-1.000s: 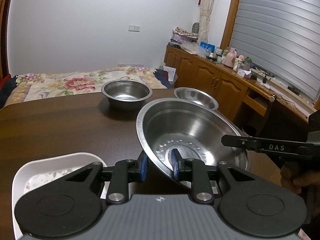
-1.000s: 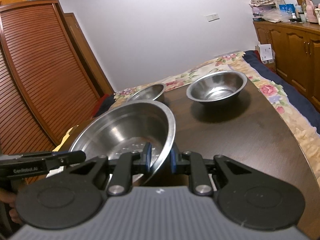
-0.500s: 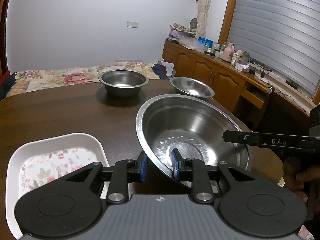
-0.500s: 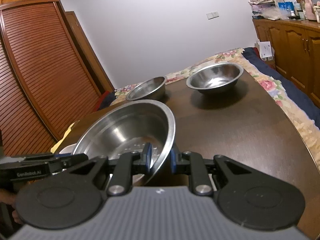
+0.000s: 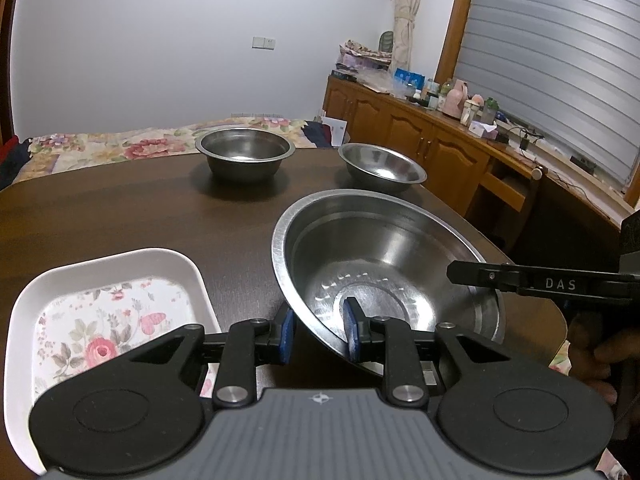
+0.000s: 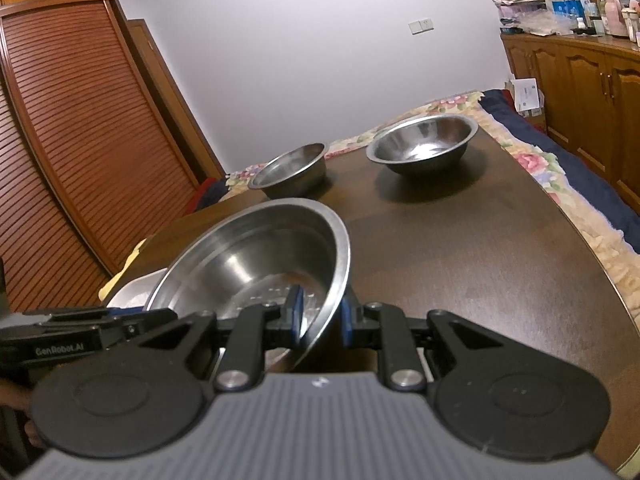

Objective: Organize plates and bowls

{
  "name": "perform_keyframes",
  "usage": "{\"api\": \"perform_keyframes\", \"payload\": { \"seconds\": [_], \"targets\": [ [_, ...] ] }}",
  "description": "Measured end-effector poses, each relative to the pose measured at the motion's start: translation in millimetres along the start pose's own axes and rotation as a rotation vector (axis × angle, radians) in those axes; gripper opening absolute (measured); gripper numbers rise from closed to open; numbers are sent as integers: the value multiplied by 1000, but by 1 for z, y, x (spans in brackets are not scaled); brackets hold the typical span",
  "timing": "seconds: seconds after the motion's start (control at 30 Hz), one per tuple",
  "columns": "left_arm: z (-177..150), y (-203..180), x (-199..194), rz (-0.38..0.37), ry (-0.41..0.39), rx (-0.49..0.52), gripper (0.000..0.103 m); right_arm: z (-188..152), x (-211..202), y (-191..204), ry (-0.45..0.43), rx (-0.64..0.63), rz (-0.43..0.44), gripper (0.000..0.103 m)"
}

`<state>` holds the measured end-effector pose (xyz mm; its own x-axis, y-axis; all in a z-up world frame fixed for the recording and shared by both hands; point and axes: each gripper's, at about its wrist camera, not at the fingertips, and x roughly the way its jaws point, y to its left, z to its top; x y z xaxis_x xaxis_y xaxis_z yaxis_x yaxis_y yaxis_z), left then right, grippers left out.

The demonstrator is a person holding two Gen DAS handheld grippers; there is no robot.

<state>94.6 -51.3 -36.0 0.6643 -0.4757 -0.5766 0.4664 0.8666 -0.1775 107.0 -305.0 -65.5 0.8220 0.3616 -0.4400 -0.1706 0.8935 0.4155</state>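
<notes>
floral bedspread (image 5: 132, 144) beyond the dark table (image 5: 100, 216); cluttered wooden cabinets (image 5: 420, 140); slatted wardrobe door (image 6: 80, 140)

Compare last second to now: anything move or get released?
Both views tip downward: the floral white tray shows more fully and the two small steel bowls sit lower in frame. Unchanged: left gripper and right gripper both stay clamped on the large steel bowl's rim.

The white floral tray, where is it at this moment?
In the left wrist view the white floral tray lies on the dark wooden table at lower left, beside the large steel bowl.
</notes>
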Motion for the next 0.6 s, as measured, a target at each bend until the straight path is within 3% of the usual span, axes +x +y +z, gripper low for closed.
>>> {"api": "perform_keyframes", "payload": {
  "seconds": [0.6],
  "targets": [
    [-5, 2, 2, -2, -3, -10, 30, -1, 1, 1, -10, -3, -1, 21]
  ]
}}
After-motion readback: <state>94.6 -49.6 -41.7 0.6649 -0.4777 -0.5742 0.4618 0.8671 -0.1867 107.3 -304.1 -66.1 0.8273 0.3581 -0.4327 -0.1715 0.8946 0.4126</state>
